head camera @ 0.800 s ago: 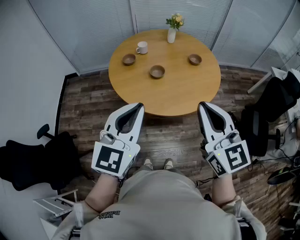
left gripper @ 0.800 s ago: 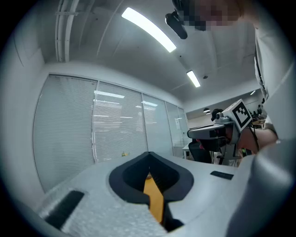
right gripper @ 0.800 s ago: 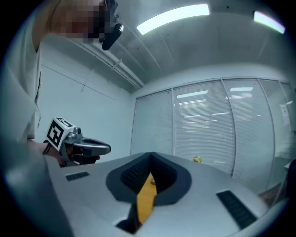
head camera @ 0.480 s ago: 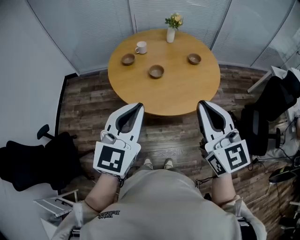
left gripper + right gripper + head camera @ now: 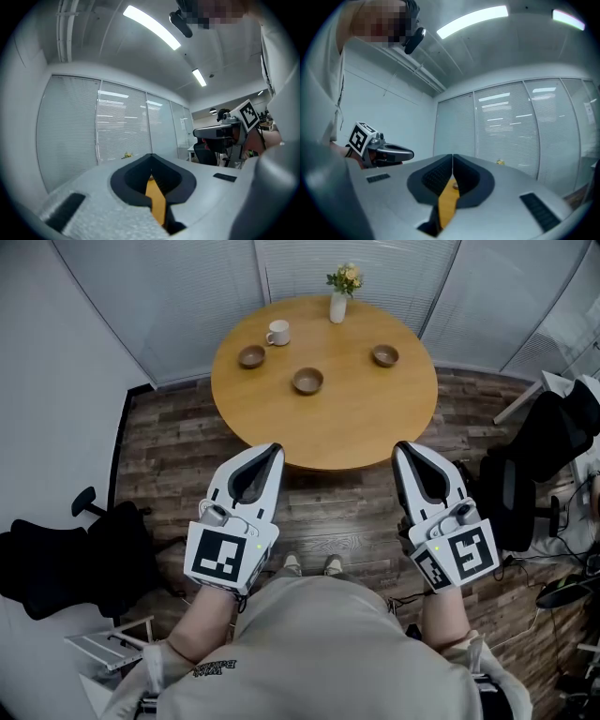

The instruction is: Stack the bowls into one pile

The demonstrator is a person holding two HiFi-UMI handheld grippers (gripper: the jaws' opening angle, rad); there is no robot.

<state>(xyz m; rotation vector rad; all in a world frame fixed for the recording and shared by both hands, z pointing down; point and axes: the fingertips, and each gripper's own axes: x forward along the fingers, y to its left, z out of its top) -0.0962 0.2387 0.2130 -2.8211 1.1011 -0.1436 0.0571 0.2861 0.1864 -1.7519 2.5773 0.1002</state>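
Note:
Three small brown bowls stand apart on the round wooden table (image 5: 356, 423): one at the left (image 5: 251, 356), one near the middle (image 5: 307, 381), one at the right (image 5: 384, 355). My left gripper (image 5: 273, 449) is held in front of the table's near edge, shut with nothing in it. My right gripper (image 5: 402, 448) hangs level with it on the right, also shut and empty. In both gripper views the jaws meet at their tips, with a strip of table showing through the gap behind: left gripper (image 5: 151, 157), right gripper (image 5: 452, 157).
A white mug (image 5: 278, 332) and a white vase with flowers (image 5: 339, 294) stand at the table's far side. Black office chairs sit at the left (image 5: 66, 559) and right (image 5: 530, 474). Glass walls with blinds close the room behind the table.
The table and bowls have slid slightly left and up in the head view. Both grippers stay shut in about the same place.

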